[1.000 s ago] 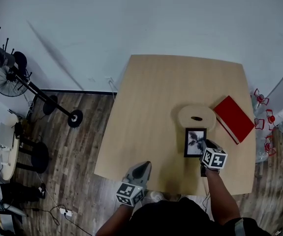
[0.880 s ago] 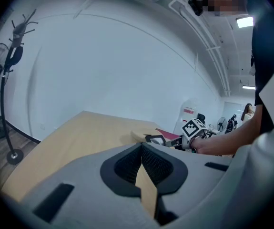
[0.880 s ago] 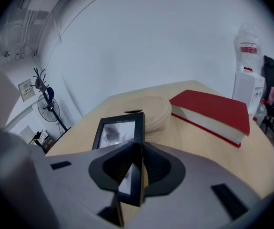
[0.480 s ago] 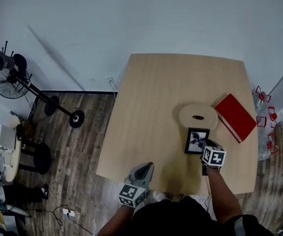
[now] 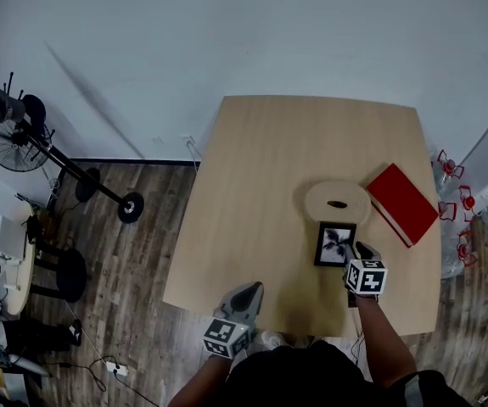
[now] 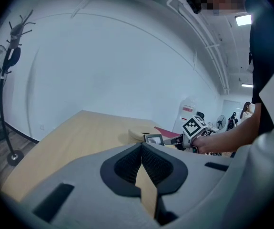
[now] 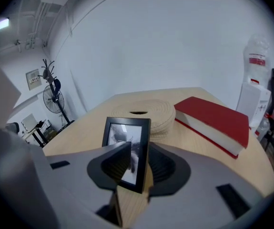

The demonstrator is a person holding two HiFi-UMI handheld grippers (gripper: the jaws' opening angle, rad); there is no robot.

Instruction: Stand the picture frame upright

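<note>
Tipped steeper than before: picture frame | long axis near-upright, glass toward person | clamped in right gripper | closed, empty: left gripper

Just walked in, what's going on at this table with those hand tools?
A person works at a wooden table with a claw tool in each hand. The right claw is clamped on a small black picture frame, holding it tipped up near a round woven mat and a red book. The left claw is shut, empty, idle by the table's near edge. The frame isn't standing by itself yet.
</note>
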